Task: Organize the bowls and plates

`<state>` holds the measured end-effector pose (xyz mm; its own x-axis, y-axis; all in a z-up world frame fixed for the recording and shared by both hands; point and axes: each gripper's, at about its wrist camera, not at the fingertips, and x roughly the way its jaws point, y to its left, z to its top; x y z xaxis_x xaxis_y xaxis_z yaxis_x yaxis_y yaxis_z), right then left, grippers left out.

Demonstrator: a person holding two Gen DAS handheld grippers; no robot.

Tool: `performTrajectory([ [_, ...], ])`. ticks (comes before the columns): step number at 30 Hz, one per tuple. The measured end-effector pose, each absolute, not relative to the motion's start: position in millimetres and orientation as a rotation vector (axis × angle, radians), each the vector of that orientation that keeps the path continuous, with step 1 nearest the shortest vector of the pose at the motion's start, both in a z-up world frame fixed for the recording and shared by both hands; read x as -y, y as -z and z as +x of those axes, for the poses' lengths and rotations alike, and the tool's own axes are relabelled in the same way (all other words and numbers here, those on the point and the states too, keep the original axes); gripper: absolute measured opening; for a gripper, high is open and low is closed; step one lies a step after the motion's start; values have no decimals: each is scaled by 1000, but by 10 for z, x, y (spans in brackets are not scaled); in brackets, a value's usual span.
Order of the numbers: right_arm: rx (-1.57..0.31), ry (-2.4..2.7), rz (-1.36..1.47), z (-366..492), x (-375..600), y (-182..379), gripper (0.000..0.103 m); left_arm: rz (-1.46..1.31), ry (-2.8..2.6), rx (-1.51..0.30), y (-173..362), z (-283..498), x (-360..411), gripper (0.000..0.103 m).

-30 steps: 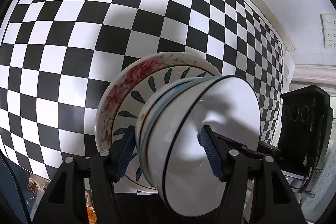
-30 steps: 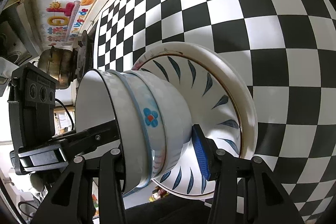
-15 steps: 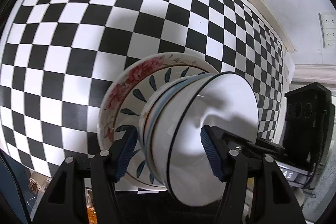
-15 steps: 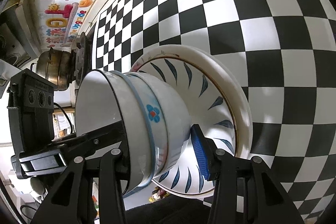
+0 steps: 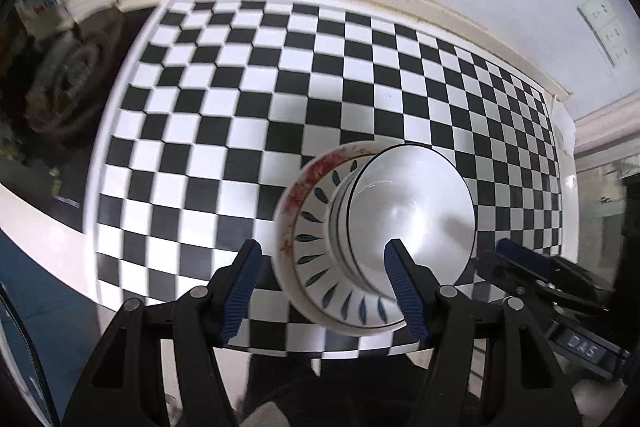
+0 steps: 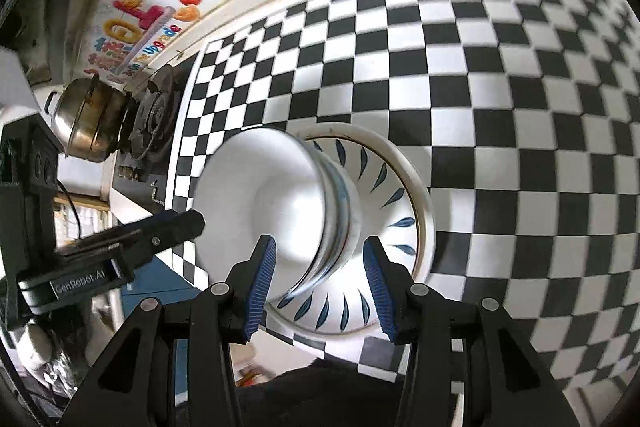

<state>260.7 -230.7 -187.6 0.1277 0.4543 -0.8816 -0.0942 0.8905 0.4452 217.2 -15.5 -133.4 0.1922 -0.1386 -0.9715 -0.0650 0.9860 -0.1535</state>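
Checkered tabletop (image 5: 224, 115) under floral plate (image 5: 298, 195)

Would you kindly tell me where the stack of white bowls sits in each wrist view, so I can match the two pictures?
Left wrist: the stack of white bowls is lower right of centre, on the leaf-patterned plate.
Right wrist: the stack is left of centre, low, on the same plate.
Shared landmark: the checkered mat beneath them.

Both handheld grippers look alike. The left gripper (image 5: 323, 285) has glossy black plastic arms with silver round screw heads at the joints and ribbed blue pads (image 5: 405, 293) lining its fingers. The right gripper (image 6: 319, 282) has the same build. White "GenRobot.AI" lettering marks the left one's black body.
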Motion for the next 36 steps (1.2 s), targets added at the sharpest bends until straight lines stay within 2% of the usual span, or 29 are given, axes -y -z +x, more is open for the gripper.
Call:
performTrajectory([
  [4, -1326, -372, 248, 2370, 2253, 1563, 60, -126, 36, -1313, 1160, 1998, 134, 71],
  [6, -1296, -351, 220, 2243, 2221, 1429, 65, -109, 26, -1281, 1088, 1924, 118, 72],
  [8, -1269, -325, 192, 2106, 2187, 1302, 69, -88, 22, -1253, 1023, 1840, 113, 79],
  [9, -1258, -316, 186, 2052, 2174, 1257, 73, -79, 23, -1238, 990, 1797, 112, 91],
  [10, -1250, -311, 183, 2003, 2161, 1222, 76, -71, 21, -1223, 958, 1760, 114, 97],
  [12, -1234, -288, 175, 1903, 2131, 1157, 84, -44, 12, -1190, 887, 1671, 122, 97],
  [15, -1216, -248, 166, 1771, 2092, 1101, 87, -33, 11, -1156, 794, 1565, 116, 98],
  [29, -1083, -148, 126, 1330, 2117, 630, 91, -8, 7, -1064, 443, 1157, 203, 98],
  [36, -1019, -153, 150, 1026, 2222, 357, 91, 1, -17, -967, 81, 796, 271, 98],
])
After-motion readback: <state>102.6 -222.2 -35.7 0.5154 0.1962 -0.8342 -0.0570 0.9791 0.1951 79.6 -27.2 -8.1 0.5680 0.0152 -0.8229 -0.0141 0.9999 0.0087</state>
